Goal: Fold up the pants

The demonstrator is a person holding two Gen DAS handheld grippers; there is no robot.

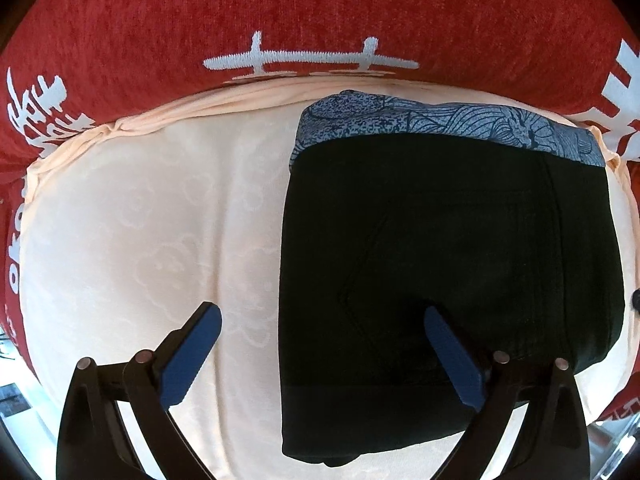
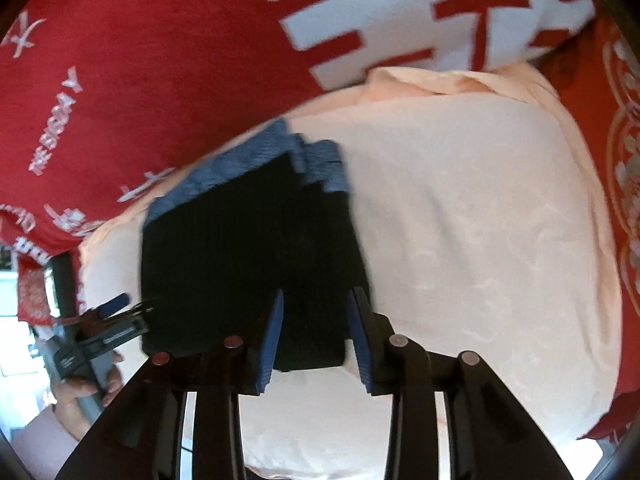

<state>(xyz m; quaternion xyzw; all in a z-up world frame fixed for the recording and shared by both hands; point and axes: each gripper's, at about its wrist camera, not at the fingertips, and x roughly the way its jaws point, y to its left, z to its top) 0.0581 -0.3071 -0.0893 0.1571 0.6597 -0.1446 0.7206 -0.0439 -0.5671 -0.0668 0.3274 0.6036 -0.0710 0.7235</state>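
The black pants (image 1: 440, 260) lie folded into a compact rectangle on a peach cushion (image 1: 140, 240), with a blue-grey patterned band (image 1: 440, 120) showing along their far edge. My left gripper (image 1: 320, 314) points down and stands wide open, one finger over the cushion and the other over the pants, straddling their left edge. In the right wrist view the pants (image 2: 248, 248) are blurred. My right gripper (image 2: 317, 296) hovers over their near right corner, jaws partly apart and gripping nothing. The left gripper (image 2: 116, 304) and the hand (image 2: 80, 392) holding it show at the pants' left side.
Red fabric with white characters (image 1: 320, 8) backs the cushion and wraps its sides (image 2: 160, 60). The peach cushion (image 2: 480, 240) stretches bare to the right of the pants, and its bunched cover (image 1: 120, 124) runs along the back seam.
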